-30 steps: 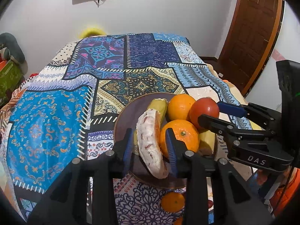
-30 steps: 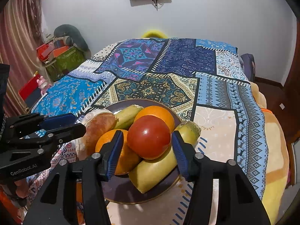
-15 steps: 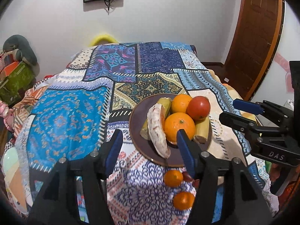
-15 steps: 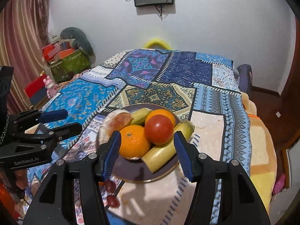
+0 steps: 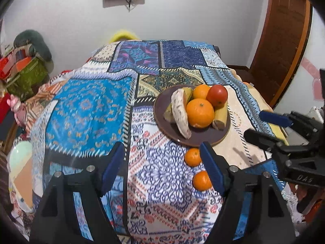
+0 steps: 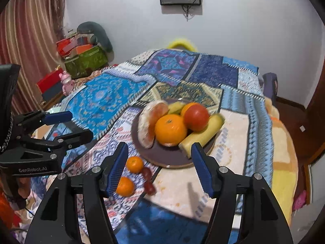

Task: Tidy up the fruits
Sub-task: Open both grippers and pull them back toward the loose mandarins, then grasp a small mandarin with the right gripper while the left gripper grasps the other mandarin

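A brown round plate (image 5: 203, 138) (image 6: 162, 158) sits on the patterned bedspread and holds two oranges (image 5: 200, 112) (image 6: 170, 129), a red tomato (image 5: 217, 95) (image 6: 196, 117), bananas (image 5: 220, 113) (image 6: 203, 135) and a peeled pomelo wedge (image 5: 180, 113) (image 6: 150, 122). Two small mandarins (image 5: 192, 157) (image 6: 134, 164) and dark red small fruits (image 6: 148, 180) lie on the cloth in front of the plate. My left gripper (image 5: 162, 166) is open and empty, well back from the plate. My right gripper (image 6: 159, 168) is open and empty, also back from the plate.
The patterned bedspread (image 5: 87, 109) covers a bed that drops off at the near and right edges. Boxes and a green bag (image 6: 85, 61) stand at the left by a curtain. A wooden door (image 5: 284, 40) is at the right.
Both grippers have pulled back and up from the plate. The left was around the pomelo wedge and the right around the tomato; both now hold nothing, and the loose mandarins have come into view.
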The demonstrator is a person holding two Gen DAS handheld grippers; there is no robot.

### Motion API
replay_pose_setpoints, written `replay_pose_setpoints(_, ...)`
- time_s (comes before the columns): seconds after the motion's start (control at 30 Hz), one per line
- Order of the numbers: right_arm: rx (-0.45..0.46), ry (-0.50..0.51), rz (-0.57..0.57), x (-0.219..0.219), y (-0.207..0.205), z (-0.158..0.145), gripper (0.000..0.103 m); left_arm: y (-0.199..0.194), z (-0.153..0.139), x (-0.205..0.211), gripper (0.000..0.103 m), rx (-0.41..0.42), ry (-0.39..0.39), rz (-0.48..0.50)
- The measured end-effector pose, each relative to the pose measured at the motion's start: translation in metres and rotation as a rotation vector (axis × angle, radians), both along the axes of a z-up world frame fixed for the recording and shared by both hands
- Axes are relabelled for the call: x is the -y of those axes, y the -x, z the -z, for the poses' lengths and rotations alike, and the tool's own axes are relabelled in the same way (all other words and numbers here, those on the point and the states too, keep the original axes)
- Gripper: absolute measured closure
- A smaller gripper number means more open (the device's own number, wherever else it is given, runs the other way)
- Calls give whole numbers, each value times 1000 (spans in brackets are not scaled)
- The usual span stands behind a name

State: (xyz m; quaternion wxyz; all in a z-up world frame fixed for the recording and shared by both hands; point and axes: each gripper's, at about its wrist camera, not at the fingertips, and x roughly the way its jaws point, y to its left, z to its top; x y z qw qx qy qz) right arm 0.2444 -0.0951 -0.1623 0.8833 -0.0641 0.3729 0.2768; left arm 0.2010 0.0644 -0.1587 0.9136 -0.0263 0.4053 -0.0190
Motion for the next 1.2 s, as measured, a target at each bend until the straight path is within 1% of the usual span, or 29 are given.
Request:
replay_pose_setpoints(0.1, -39, 0, -10, -6, 7, 11, 42, 9, 5, -8, 27, -13, 23, -19)
replay_pose_setpoints(0.27, -100, 23, -28, -21, 16, 31, 42, 21, 14, -20, 27, -27, 20, -38)
replay_pose_setpoints(0.33, -125, 29, -37, -26, 19, 39, 42, 24, 16, -25, 27, -31, 25, -38)
replay_pose_setpoints(0.47, -174, 27, -54, -34, 21, 52, 42, 31, 21, -30, 27, -56, 60, -19)
replay_pose_setpoints(0.5, -181, 28, -56, -36, 22, 54, 42, 32, 23, -29, 27, -61, 60, -15)
replay_pose_setpoints(0.63, -217, 45, -84, -46, 26, 67, 42, 34, 33, -25, 27, -78, 15, -16)
replay_pose_setpoints(0.8, -255, 53, -84, -50, 22, 80, 43, 32, 39, -28, 27, -91, 27, -33)
replay_pose_setpoints(0.87, -262, 51, -85, -50, 19, 83, 46, 30, 41, -28, 27, -93, 26, -33)
replay_pose_setpoints(0.97, -259, 55, -99, -53, 18, 84, 54, 27, 42, -26, 27, -97, 16, -33)
replay_pose_setpoints(1.0, -258, 62, -100, -55, 18, 85, 62, 26, 43, -26, 27, -98, 15, -33)
replay_pose_setpoints(1.03, -261, 65, -104, -56, 17, 86, 66, 25, 43, -25, 27, -99, 15, -30)
replay_pose_setpoints(1.07, -264, 63, -106, -56, 17, 87, 68, 24, 43, -25, 27, -99, 16, -29)
replay_pose_setpoints(1.2, -257, 24, -99, -47, 16, 80, 68, 16, 46, -17, 27, -107, 6, -12)
